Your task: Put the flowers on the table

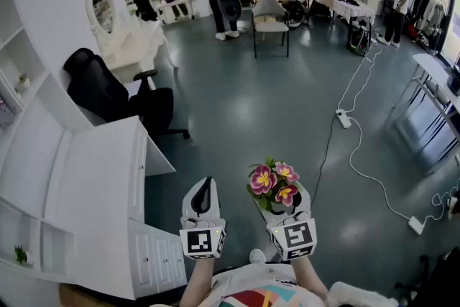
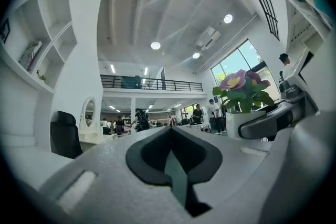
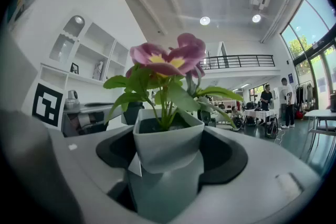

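From the head view, the right gripper (image 1: 286, 199) is carrying the flowers (image 1: 274, 180) over the grey floor (image 1: 251, 104), with the left gripper (image 1: 205, 189) just beside it. In the left gripper view the jaws are pressed together with nothing in them. In the right gripper view the jaws are spread wide, clamped on the upright white pot (image 3: 167, 145).
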The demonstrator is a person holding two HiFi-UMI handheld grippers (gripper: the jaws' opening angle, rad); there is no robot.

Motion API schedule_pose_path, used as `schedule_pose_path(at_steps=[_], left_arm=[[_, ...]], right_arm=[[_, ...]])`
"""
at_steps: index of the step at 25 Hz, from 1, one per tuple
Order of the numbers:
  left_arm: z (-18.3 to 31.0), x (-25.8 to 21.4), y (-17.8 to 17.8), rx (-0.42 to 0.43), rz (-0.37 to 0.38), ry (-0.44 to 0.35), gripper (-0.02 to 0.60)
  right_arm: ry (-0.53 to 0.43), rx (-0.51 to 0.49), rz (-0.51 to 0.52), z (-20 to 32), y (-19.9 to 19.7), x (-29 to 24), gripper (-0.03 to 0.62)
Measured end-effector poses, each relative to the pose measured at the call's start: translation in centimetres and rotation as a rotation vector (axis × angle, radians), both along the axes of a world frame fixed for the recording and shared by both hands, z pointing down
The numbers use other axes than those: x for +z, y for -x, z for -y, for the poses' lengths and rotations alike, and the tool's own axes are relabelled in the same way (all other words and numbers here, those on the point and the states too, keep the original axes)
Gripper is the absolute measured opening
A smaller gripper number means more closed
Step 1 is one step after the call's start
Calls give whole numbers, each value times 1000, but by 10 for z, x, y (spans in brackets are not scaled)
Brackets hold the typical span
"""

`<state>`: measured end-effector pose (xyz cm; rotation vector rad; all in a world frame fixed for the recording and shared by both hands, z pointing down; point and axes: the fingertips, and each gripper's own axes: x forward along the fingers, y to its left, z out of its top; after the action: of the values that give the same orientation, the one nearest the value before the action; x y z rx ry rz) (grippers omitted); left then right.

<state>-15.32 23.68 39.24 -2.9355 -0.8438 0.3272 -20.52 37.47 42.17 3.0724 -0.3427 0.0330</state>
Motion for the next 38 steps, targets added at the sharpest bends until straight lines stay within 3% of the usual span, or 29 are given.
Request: schedule_pose_path(at_steps=[17,25,31,38], left_arm=[[-6,15,8,-25,43,11,3],[-7,30,23,-37,71,-12,3],[2,34,9,-82,79,4,3],[-11,32,-21,-51,61,-14,3]], right_arm=[[-26,-43,1,-6,6,6,354],[-54,-58,62,-13,7,33,354],[-58,-80,73,-14,6,36,354],[-63,-30,67,-33,-12,34,354]])
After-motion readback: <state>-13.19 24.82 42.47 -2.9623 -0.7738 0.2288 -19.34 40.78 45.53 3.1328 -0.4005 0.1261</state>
